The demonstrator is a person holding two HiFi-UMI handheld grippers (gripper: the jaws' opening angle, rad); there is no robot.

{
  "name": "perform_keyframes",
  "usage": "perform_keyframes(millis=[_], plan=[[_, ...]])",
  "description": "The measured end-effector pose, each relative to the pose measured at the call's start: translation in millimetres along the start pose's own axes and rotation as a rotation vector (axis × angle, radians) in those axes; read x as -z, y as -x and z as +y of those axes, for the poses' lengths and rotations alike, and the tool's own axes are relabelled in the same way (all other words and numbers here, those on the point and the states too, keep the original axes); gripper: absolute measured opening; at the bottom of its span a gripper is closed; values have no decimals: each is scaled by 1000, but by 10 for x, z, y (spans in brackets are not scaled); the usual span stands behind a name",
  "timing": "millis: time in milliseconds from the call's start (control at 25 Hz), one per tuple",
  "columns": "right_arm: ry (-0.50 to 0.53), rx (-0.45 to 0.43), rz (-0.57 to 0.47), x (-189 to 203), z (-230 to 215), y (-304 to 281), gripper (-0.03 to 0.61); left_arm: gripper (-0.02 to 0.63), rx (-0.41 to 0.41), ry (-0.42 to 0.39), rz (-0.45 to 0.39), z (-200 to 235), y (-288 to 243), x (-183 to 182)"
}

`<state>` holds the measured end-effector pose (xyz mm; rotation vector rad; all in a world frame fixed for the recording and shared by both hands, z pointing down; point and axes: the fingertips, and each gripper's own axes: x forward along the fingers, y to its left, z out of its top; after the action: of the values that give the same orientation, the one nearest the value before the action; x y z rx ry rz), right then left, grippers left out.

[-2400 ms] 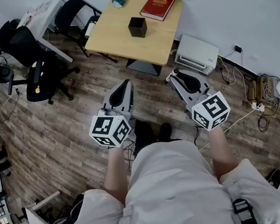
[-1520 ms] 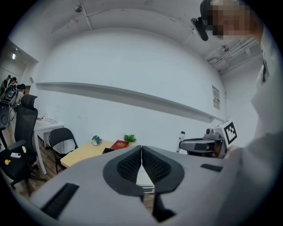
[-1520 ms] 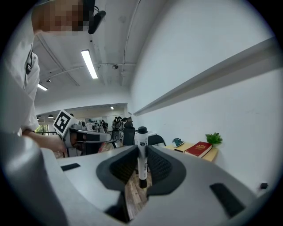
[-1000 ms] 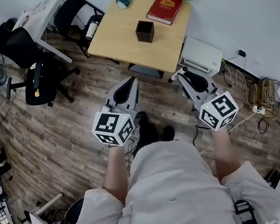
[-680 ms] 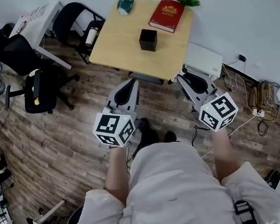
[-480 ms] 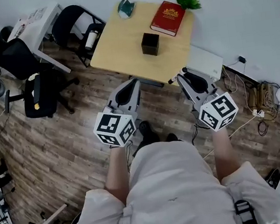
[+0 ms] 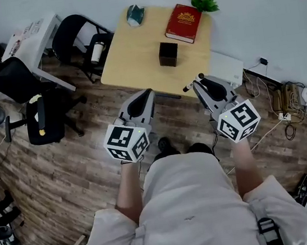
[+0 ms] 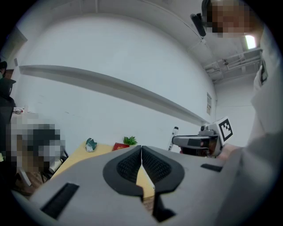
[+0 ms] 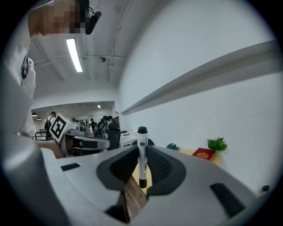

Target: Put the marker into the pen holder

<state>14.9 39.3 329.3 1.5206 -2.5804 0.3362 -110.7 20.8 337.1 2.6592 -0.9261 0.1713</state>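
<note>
The pick-up is judged complete. The marker (image 9: pixel 142 155) is clamped between the jaws of the right tool (image 7: pixel 201 82), which are closed on its barrel at about mid-length. In the right gripper view the marker stands upright across the jaws, black cap at the top and lower end hanging just below the pads. Its long axis is thus set crosswise to the direction in which the tool reaches. The left gripper view shows the same: a white barrel with a dark cap rising above the tip of the right tool. In the head view only a short white bar is seen at that tip, angled toward the left tool (image 7: pixel 145 94).

The left tool's jaws are pressed together with nothing between them. It is held beside the right tool, level with it.

The pen holder (image 7: pixel 169 53), a dark open-topped box, stands on the tabletop (image 7: pixel 129 49), near its middle and somewhat toward the near edge. Both tools are held over the floor at the near edge, short of the holder. The marker is not yet above the opening.

What is judged to remain is carrying the marker over the holder, lowering it lower end first, and releasing it. As the marker is upright, little reorientation should be needed.
</note>
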Motion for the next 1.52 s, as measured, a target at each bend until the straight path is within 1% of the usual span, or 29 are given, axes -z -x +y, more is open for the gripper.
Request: perform_keyframes(millis=[240,480,880,1120,1360,1520], plan=[[-16,28,19,51,65,-146,66,8,28,13,13,164,-17,26],[-26,40,41,94,31,-232,66,8,43,20,39,228,-63,90],[-37,17,58,145,-150,-479,66,8,10,41,64,410,-199,164],[-38,-2,55,77,-376,-655,66,8,-18,57,66,567,-444,88],[-38,-20,66,12,-761,-883,66,8,-24,45,71,652,-832,-54],[-45,-45,84,11,-1045,-1069,66,8,-44,47,84,735,-1111,-98]])
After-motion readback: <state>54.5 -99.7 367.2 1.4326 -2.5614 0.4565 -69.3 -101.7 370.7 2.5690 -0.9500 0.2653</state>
